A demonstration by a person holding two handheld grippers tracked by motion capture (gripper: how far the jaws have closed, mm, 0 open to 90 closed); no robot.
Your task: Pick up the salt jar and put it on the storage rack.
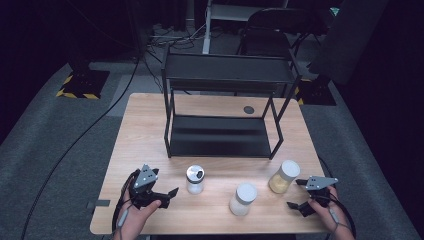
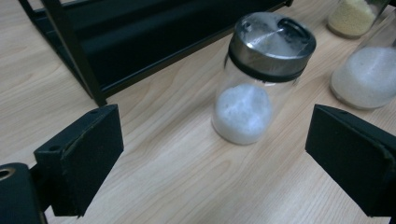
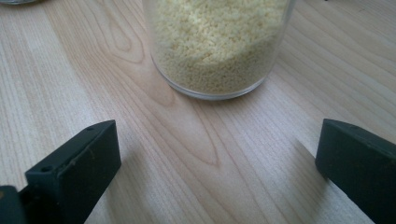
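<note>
From the high view, the left gripper (image 1: 172, 195) sits just left of a clear glass jar with a steel shaker lid (image 1: 195, 179), jaws spread and empty; the right gripper (image 1: 295, 195) waits beside a glass jar of yellow grains (image 1: 283, 176), on the pale wooden table (image 1: 145, 135)

In the left gripper view, the shaker jar (image 2: 254, 79) of white powder stands ahead between the wide jaws, untouched

In the right gripper view, the yellow-grain jar (image 3: 217, 44) stands just beyond the open jaws

The high view is looking down over the bench (image 1: 150, 125) toward the rack (image 1: 220, 135). Both gripper views are sitting low and close, sharing the grain jar (image 3: 217, 42) right of the rack.
</note>
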